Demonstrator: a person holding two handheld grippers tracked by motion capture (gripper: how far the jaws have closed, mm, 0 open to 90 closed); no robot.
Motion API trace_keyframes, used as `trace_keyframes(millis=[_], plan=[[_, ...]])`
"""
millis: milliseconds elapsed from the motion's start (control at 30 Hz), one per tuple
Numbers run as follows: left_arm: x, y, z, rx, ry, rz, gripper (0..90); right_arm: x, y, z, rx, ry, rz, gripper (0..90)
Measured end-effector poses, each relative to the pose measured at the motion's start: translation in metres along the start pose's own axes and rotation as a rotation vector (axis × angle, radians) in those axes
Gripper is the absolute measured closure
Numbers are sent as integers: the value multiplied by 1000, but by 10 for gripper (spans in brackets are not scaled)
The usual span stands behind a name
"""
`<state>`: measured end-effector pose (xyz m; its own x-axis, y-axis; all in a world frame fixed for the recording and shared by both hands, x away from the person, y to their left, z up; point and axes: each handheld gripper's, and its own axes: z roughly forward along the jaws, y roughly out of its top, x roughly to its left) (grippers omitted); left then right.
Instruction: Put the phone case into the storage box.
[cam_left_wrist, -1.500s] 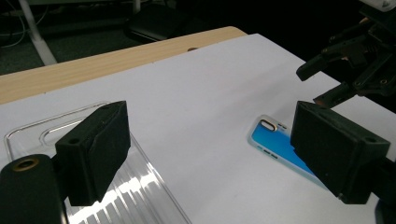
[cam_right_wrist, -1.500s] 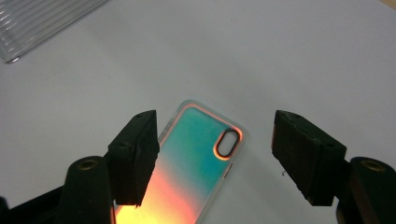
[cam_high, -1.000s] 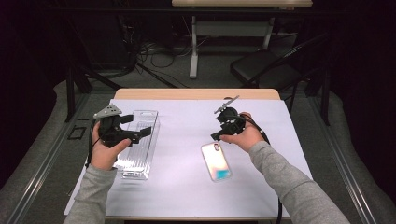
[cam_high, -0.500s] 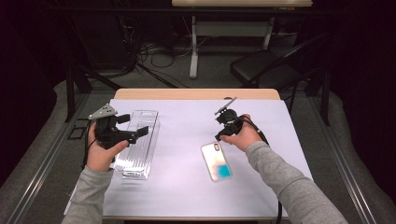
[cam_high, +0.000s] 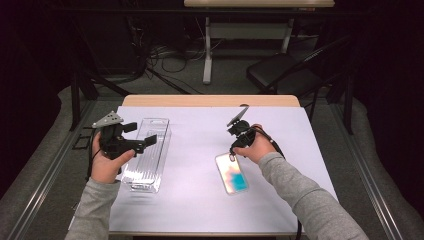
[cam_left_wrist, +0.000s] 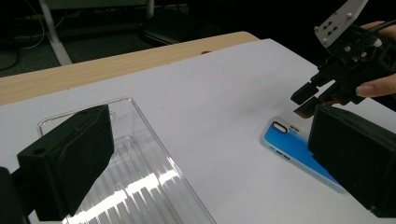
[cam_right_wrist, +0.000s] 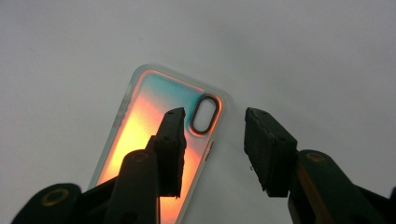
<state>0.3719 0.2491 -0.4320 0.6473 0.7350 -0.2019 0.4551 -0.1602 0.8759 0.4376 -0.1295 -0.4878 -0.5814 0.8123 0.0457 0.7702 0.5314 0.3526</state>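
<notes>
The right gripper (cam_high: 233, 150) hangs over the far end of the phone case (cam_high: 232, 173), which lies flat on the white sheet (cam_high: 200, 150) right of the table's middle, its long side running toward the person. Jaws pointing down at it, and they have just been closing in, yet there is daylight between them: in the right gripper view (cam_right_wrist: 212, 135) one jaw sits above the case's shiny back, beside the oval camera hole (cam_right_wrist: 204, 114), and the other above bare sheet just past the case's edge. So that corner of the case (cam_right_wrist: 154, 140) lies under the gap, but the pads are not pressing on it; parted, nothing pinched. From the left gripper view the case (cam_left_wrist: 299, 151) glows blue, and the right gripper (cam_left_wrist: 310, 100) hovers just above its camera end, a fingertip showing behind it. Over on the left, the left gripper (cam_high: 142, 140) is held above the clear tray (cam_high: 147, 165), jaws spread wide and empty. In its own view the tray (cam_left_wrist: 154, 182) runs beneath the two black jaws, ribbed floor catching the light, nothing lying in it. Tray and case sit well apart on the sheet.
</notes>
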Motion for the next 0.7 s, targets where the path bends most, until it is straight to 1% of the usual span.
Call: trace_keyframes(millis=[33, 67, 100, 133, 200, 233, 267, 300, 333, 367, 400, 433, 500, 533, 567, 633, 700], plan=[[0, 0, 0, 2, -1, 1, 8, 0, 0, 1, 7, 6, 20, 582], [0, 0, 0, 2, -1, 1, 10, 0, 0, 1, 7, 6, 20, 582], [1, 0, 0, 1, 3, 3, 10, 0, -1, 2, 22, 5, 30, 572], [1, 0, 0, 1, 4, 3, 10, 0, -1, 4, 16, 5, 35, 569], [1, 0, 0, 1, 5, 2, 10, 0, -2, 4, 23, 3, 43, 569], [1, -1, 0, 5, 6, 1, 11, 0, -3, 6, 31, 0, 57, 574], [1, -1, 0, 5, 6, 1, 13, 0, -3, 6, 31, 0, 57, 574], [1, -1, 0, 6, 7, 3, 13, -1, -4, 7, 37, 3, 77, 578], [1, -1, 0, 6, 7, 3, 13, -1, -4, 7, 37, 3, 77, 578], [1, -1, 0, 8, 7, 4, 13, -1, -5, 8, 31, 1, 99, 588], [1, -1, 0, 9, 7, 5, 13, -2, -5, 7, 46, 2, 107, 590], [1, -1, 0, 9, 6, 5, 13, -2, -6, 8, 44, 5, 120, 590], [1, -1, 0, 8, 8, 4, 13, -2, -6, 8, 65, 3, 129, 590], [1, -1, 0, 8, 9, 4, 13, -2, -7, 10, 50, 6, 137, 590], [1, -1, 0, 8, 9, 3, 13, -2, -7, 10, 55, 11, 148, 596], [1, -1, 0, 7, 9, 2, 13, -3, -8, 11, 61, 13, 153, 618], [1, -1, 0, 9, 10, 0, 13, -3, -8, 11, 87, 12, 149, 645]])
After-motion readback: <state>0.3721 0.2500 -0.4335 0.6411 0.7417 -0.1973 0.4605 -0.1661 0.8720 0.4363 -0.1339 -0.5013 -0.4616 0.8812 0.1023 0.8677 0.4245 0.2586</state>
